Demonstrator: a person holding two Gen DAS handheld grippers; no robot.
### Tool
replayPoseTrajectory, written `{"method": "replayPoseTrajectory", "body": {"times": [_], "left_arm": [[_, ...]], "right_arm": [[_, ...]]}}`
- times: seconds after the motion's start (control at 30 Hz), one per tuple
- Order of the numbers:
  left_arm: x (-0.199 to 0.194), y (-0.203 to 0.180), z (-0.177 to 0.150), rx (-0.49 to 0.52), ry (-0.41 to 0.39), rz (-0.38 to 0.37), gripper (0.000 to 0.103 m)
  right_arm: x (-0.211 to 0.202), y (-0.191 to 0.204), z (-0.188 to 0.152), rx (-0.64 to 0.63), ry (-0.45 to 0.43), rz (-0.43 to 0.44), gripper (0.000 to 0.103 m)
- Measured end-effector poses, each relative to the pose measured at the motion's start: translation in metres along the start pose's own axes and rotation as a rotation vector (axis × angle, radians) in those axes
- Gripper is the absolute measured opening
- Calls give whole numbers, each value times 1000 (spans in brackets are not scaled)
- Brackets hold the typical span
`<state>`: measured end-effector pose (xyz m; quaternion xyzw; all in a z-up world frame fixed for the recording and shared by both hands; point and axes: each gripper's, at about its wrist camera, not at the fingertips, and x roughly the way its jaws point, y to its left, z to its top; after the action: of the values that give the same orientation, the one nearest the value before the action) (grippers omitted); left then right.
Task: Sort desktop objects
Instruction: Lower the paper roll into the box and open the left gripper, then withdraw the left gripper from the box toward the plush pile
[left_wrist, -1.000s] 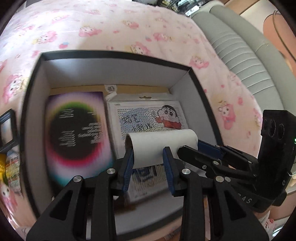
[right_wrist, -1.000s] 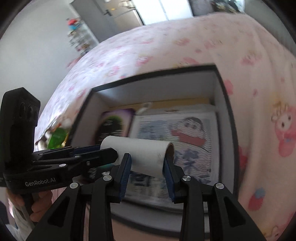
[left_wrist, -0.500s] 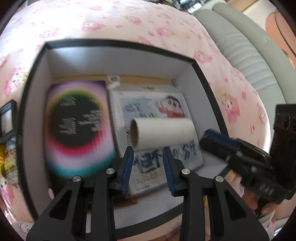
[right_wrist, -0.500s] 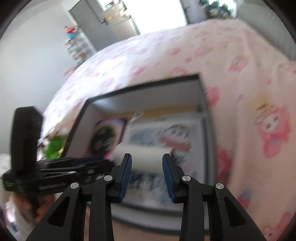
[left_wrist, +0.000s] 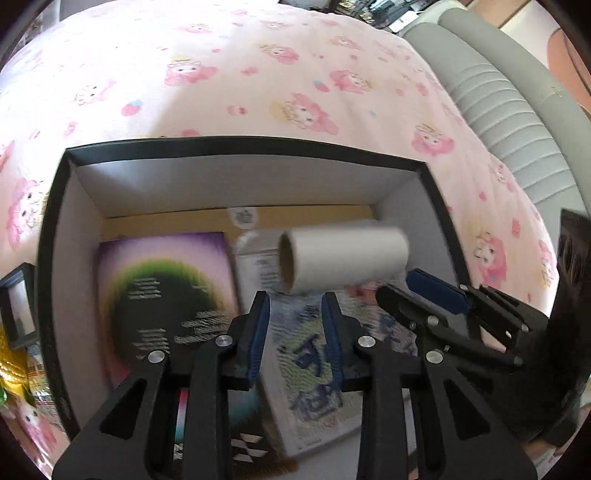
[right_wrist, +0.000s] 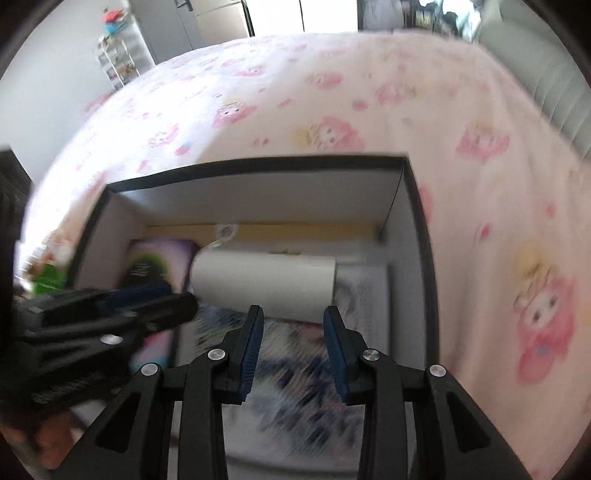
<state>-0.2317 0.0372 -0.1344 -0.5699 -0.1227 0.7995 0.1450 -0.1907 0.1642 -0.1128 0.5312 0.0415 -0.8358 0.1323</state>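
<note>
Left claw (left_wrist: 295, 314): jaws apart, empty. Right claw (right_wrist: 293, 328): jaws apart, empty. White paper roll (left_wrist: 343, 258): on its side inside black box (left_wrist: 240, 146), just beyond both claws' tips.

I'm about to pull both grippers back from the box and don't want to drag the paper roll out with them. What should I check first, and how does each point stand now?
1. Left gripper free of the white roll: ok, jaws open, roll lies beyond the tips.
2. Right gripper free of the roll: ok, jaws open, nothing between them.
3. Roll inside the black box: ok, it is within the walls, above the cartoon booklet.
4. Roll settled and at rest: cannot tell, the views are blurred.
5. Grippers clear of each other: cannot tell, the right gripper's tips sit close to the roll's right end in the left wrist view.
</note>
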Motion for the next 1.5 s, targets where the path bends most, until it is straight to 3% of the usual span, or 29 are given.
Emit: {"method": "replayPoseTrajectory", "body": {"times": [0.07, 0.2, 0.47, 0.77, 1.07, 1.23, 1.4, 1.47, 1.5], "left_arm": [[4, 8, -3, -14, 7, 11, 28], [6, 18, -6, -64, 11, -29, 28], [-21, 9, -25, -69, -37, -102, 28], [-77, -25, -67, 24, -106, -114, 28], [-128, -30, -120, 81, -159, -50, 30], [-146, -8, -148, 55, -165, -33, 29], [-164, 38, -166, -39, -191, -6, 29], [-172, 62, -174, -98, -196, 0, 30], [-175, 71, -178, -122, -196, 11, 30]], "right_arm": [[9, 8, -2, -30, 15, -13, 30], [12, 7, -12, -32, 36, 39, 30], [-2, -23, -16, 117, 52, 82, 28], [-74, 7, -50, 101, -99, -19, 38], [-115, 40, -85, 110, -148, 28, 42], [-120, 65, -106, 81, -138, 72, 42], [-112, 109, -106, -3, -108, 120, 42], [-106, 131, -105, -44, -87, 158, 42], [-99, 143, -102, -82, -66, 220, 42]]}}
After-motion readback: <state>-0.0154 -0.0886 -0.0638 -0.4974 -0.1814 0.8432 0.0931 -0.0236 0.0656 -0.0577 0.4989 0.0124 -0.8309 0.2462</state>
